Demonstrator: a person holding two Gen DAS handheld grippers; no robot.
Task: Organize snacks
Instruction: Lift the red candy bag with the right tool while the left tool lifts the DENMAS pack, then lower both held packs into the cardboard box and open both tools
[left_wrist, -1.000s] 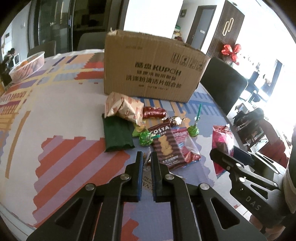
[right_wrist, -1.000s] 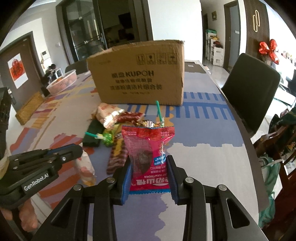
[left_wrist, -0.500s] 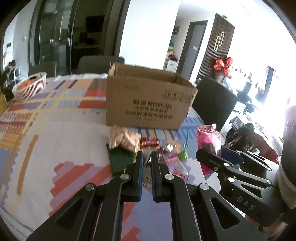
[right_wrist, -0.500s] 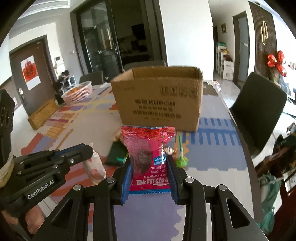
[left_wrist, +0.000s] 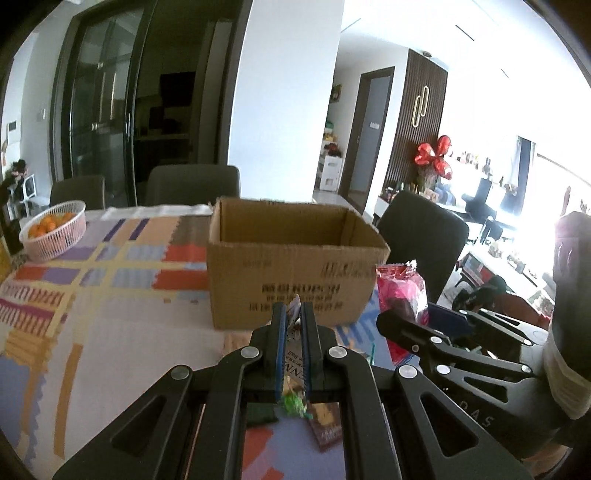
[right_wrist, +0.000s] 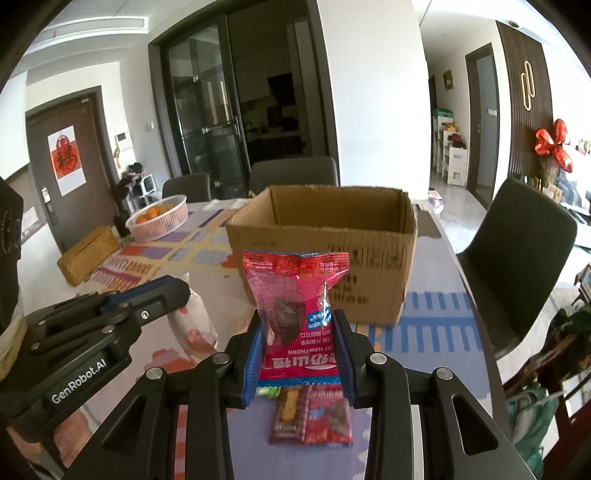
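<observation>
Right wrist view showed the right gripper (right_wrist: 298, 338) with its jaws clenched on a red snack bag (right_wrist: 295, 295), held upright so it could go down into the open cardboard box (right_wrist: 325, 254) just ahead. The left gripper (left_wrist: 294, 328) had its jaws closed on a thin pale packet (left_wrist: 294, 318), also raised before the box. More snacks (right_wrist: 312, 413) lay on the worktop (left_wrist: 110, 295) under the jaws. Nothing stood between the jaws and the box; a fruit basket (right_wrist: 159, 218) sat far left.
</observation>
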